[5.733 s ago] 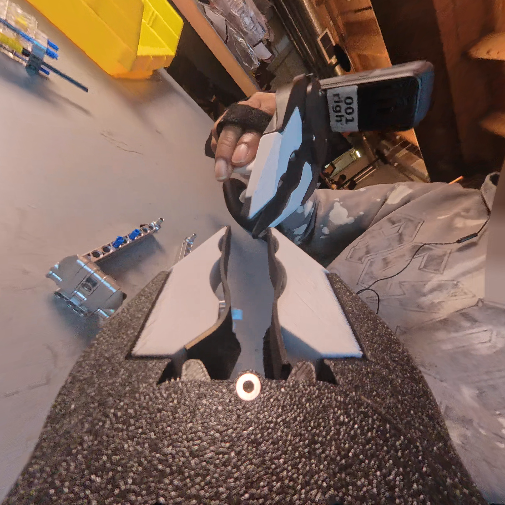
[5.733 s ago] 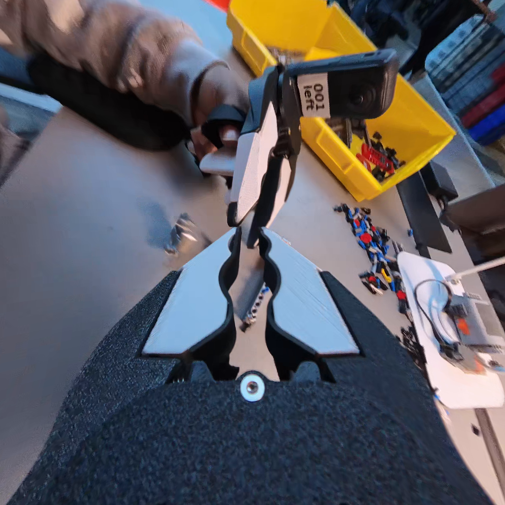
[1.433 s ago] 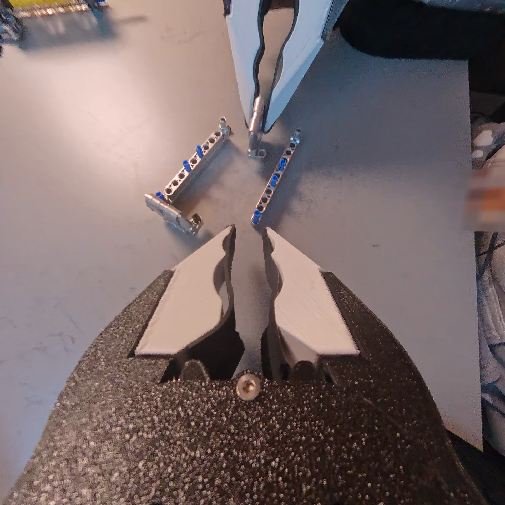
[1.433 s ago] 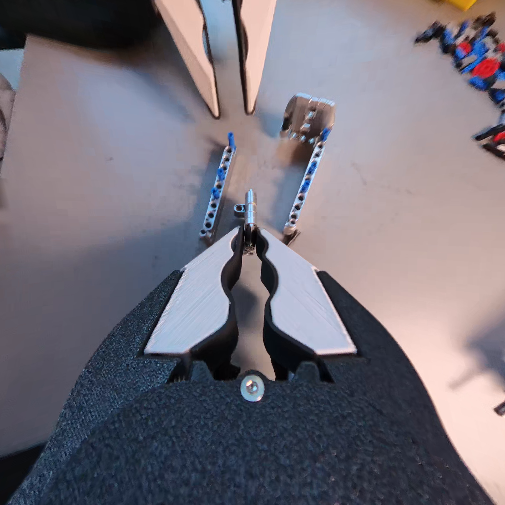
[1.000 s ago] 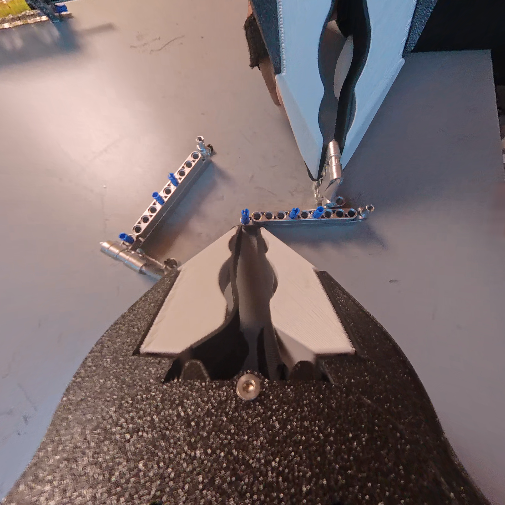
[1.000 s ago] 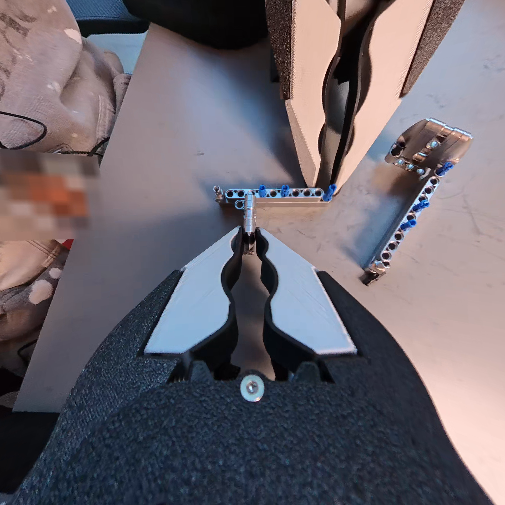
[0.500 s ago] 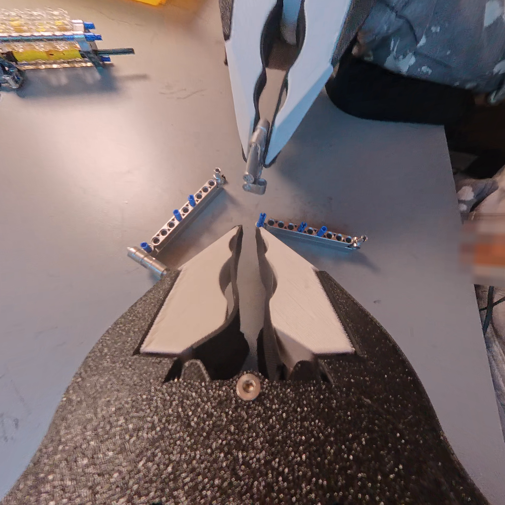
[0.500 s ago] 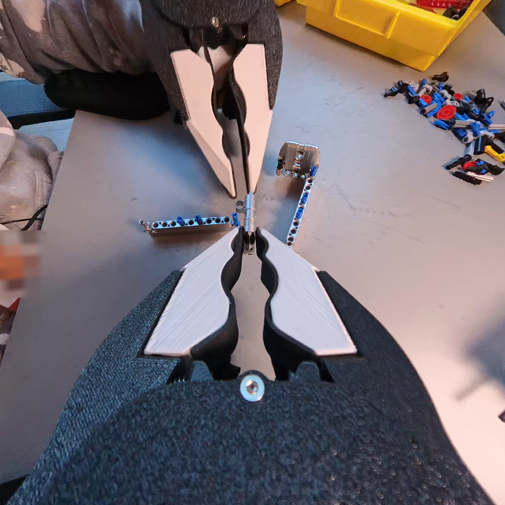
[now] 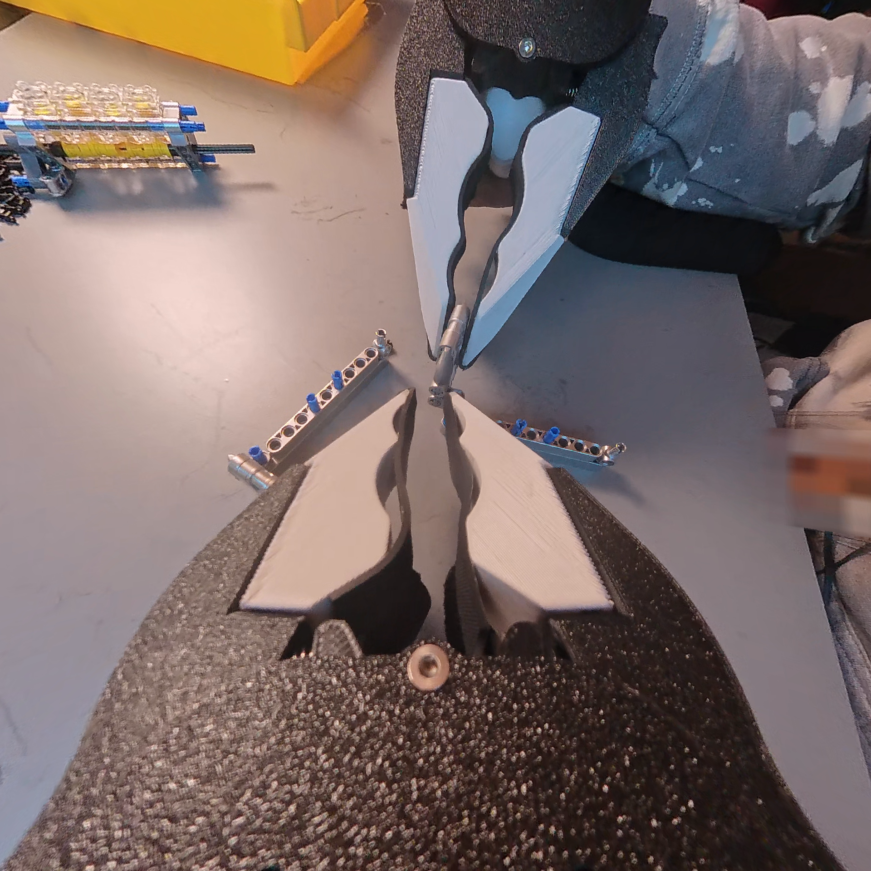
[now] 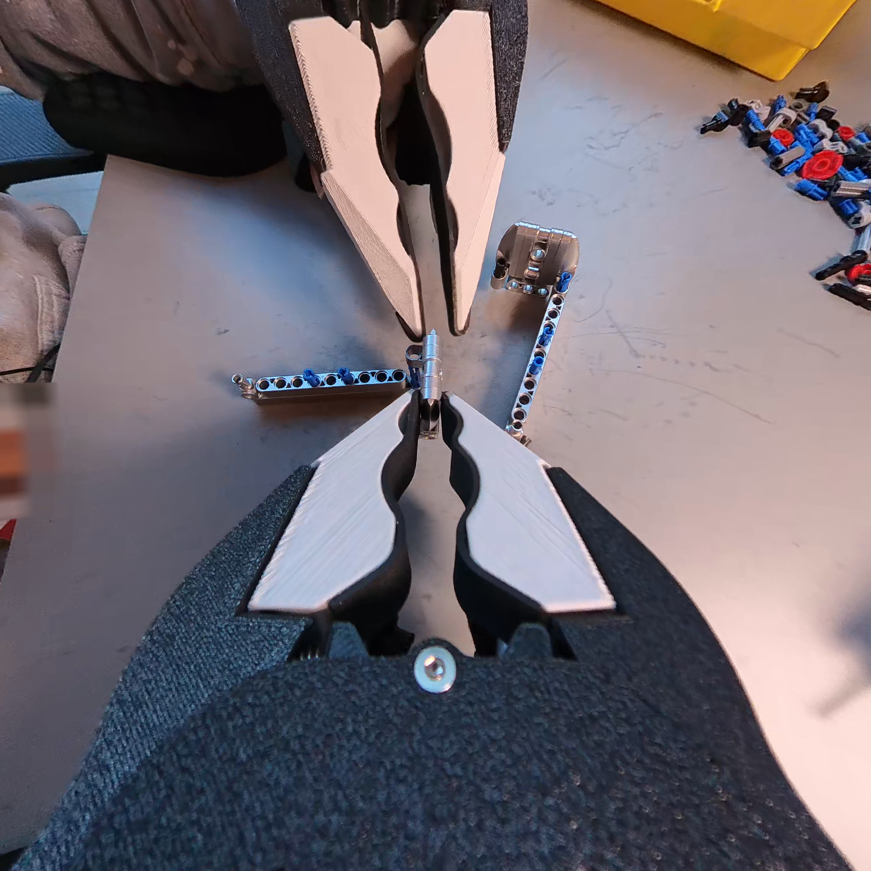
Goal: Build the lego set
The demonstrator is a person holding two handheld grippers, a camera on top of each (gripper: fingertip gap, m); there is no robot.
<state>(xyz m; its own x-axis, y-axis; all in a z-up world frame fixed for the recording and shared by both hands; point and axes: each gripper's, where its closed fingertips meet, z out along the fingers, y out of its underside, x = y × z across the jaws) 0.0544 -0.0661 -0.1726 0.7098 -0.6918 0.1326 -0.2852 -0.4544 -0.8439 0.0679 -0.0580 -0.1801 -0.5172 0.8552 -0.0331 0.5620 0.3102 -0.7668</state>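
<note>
My right gripper [image 10: 430, 405] is shut on a small silver connector piece [image 10: 431, 377] and holds it just above the grey table [image 10: 660, 471]. My left gripper [image 9: 432, 396] is open and empty. Its tips flank the connector's [image 9: 447, 358] free end without closing on it. In the right wrist view the left gripper [image 10: 436, 327] faces mine tip to tip. A loose silver holed beam with blue pins [image 10: 330, 379] lies left of the connector and also shows in the left wrist view [image 9: 561, 438]. A second beam [image 10: 539, 353] joins a curved silver block [image 10: 535, 259].
A yellow bin [image 9: 235, 28] and a built model of clear and yellow bricks [image 9: 94, 127] stand at the back. A pile of small blue, red and black parts [image 10: 810, 141] lies to the right. A person's sleeve [image 9: 730, 94] rests at the table edge [image 9: 754, 377]. The grippers are tip to tip, or close to it.
The left gripper, shut on the loose beam's end a second ago, let go and opened. The two grippers have since closed in until the left tips reach the connector's end.
</note>
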